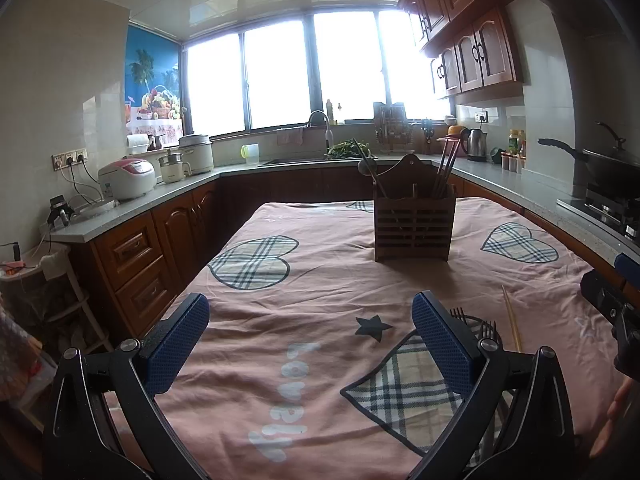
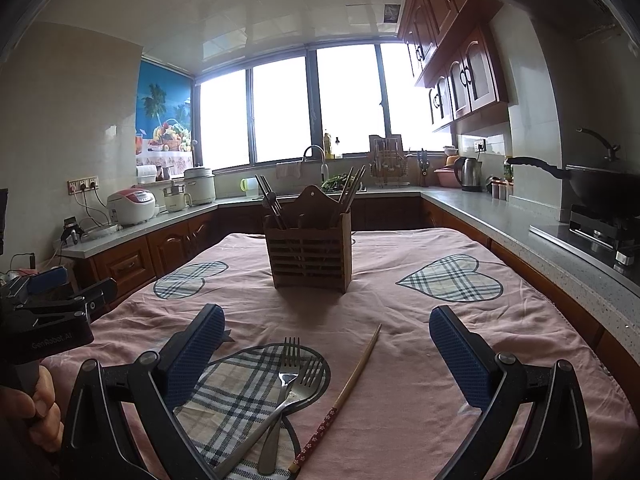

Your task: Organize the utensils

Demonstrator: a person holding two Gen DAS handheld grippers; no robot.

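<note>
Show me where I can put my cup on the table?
Bare cloth lies between the wooden holder and the forks, and right of the chopstick near the right plaid heart. It's crowded where both forks cross beside the chopstick.

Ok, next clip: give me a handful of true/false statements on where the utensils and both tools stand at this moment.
1. Two metal forks lie crossed on the pink heart-patterned cloth. True.
2. The right tool is shut on the forks. False: its blue pads are wide apart and hold nothing.
3. The slatted brown wooden utensil holder stands upright and already holds utensils. True.
4. The wooden chopstick with the red floral end stands in the holder. False: it lies flat on the cloth, right of the forks.
5. The left tool grips a spoon. False: it is open and empty.
</note>
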